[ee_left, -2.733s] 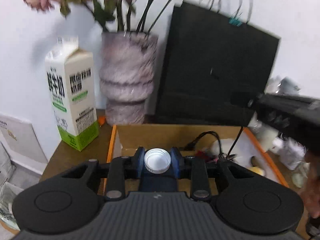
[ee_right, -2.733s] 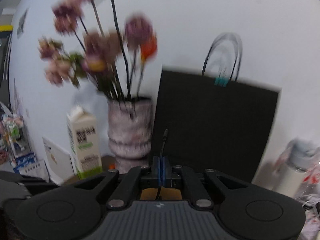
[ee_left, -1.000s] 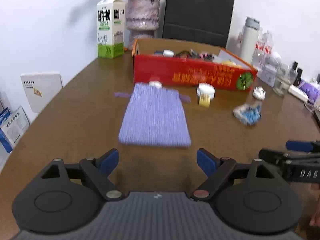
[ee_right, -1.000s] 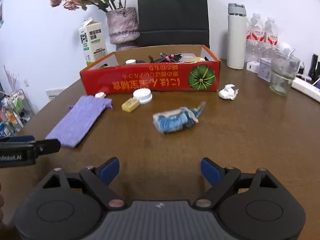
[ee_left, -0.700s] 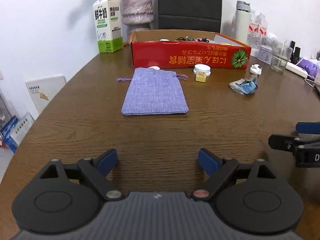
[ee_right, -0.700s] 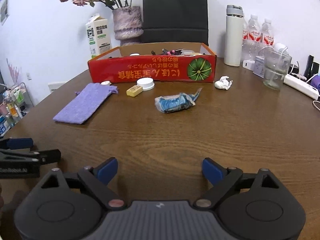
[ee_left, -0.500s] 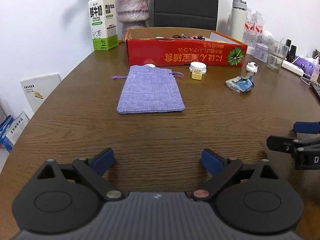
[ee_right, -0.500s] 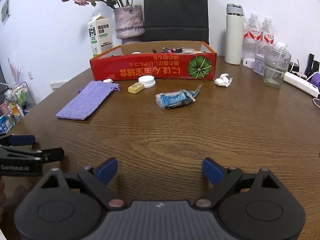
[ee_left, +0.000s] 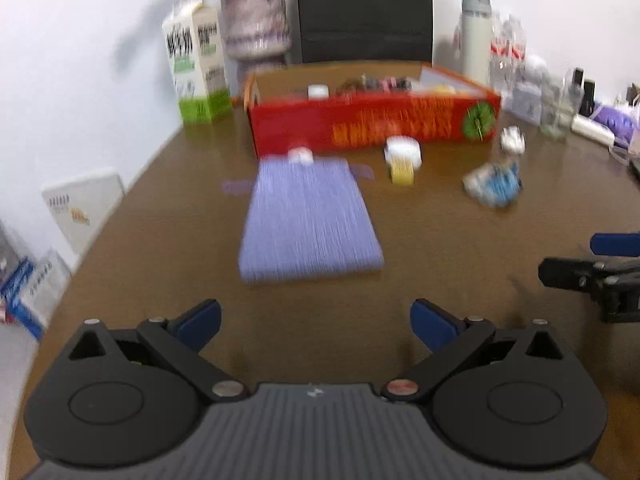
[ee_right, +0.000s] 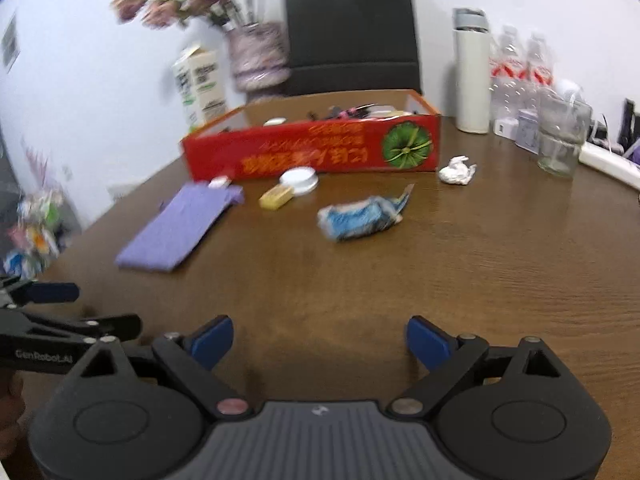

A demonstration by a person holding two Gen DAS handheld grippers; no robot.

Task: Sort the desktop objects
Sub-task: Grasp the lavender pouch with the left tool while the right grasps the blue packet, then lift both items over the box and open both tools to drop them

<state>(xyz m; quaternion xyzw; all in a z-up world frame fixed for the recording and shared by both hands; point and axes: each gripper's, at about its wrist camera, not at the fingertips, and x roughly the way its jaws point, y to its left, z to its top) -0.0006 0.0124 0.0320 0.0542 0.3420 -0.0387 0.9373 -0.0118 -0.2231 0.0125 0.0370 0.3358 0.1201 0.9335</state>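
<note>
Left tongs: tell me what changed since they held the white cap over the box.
The left tongs let go of the white cap, which now lies in the red box; they pulled back over the table, jaws just opening wide, empty. The purple pouch lies as before.

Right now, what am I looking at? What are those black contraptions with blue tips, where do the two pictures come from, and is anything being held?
They are handheld two-finger grippers, one in each of a person's hands, each with a camera looking along its fingers. The left gripper has just been opening and holds nothing; the right gripper is open and empty too. On the wooden table lie a purple cloth pouch, a yellow block, a white lid, a blue crumpled wrapper and a white paper wad, before a red cardboard box of small items.
</note>
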